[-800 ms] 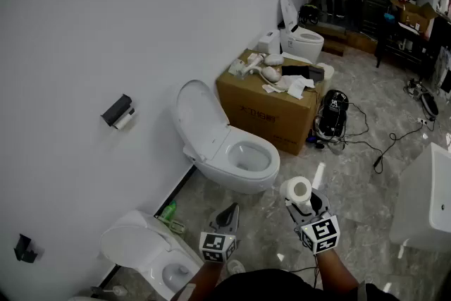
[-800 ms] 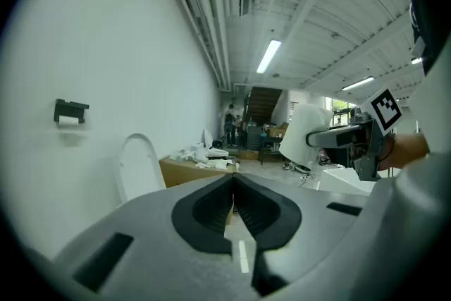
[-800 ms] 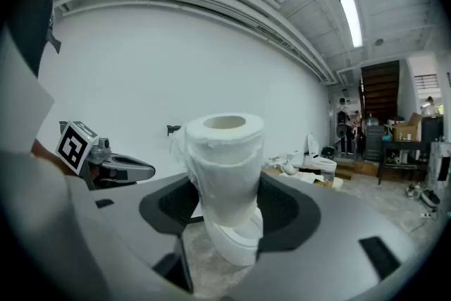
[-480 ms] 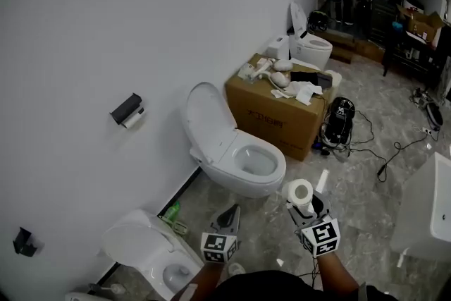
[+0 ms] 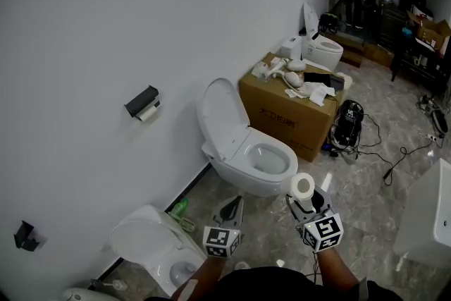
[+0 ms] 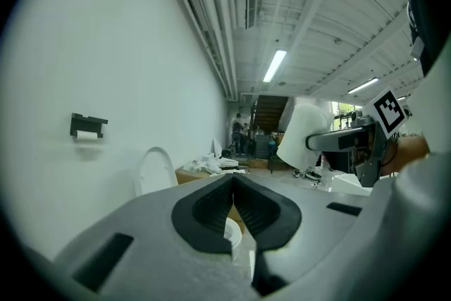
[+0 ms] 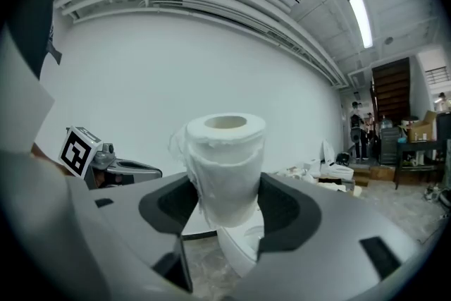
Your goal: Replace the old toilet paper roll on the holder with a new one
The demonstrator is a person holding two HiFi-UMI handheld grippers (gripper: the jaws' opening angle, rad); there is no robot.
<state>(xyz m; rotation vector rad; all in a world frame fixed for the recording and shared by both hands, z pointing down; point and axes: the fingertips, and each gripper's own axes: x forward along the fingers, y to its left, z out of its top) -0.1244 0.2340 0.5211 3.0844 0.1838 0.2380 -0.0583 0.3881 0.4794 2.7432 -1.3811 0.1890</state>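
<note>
A black wall holder [image 5: 143,101] with the old white roll [image 5: 148,111] under its cover hangs on the white wall at the left; the same holder [image 6: 88,125] shows small in the left gripper view. My right gripper [image 5: 306,202] is shut on a new white toilet paper roll [image 5: 301,187], held upright between its pads [image 7: 289,211]; the new roll [image 7: 224,169] fills the centre of the right gripper view. My left gripper [image 5: 232,206] is shut with nothing in it, beside the right one, both far from the holder.
A white toilet [image 5: 248,151] with raised lid stands under the wall, another toilet [image 5: 155,250] nearer left. A cardboard box [image 5: 289,113] with clutter, a black device [image 5: 349,119] with cables, and a white basin [image 5: 430,222] at the right ring the marble floor.
The view has swung so the wall holder and toilet sit further right and lower. Both grippers keep their places near the bottom, the roll still held.
</note>
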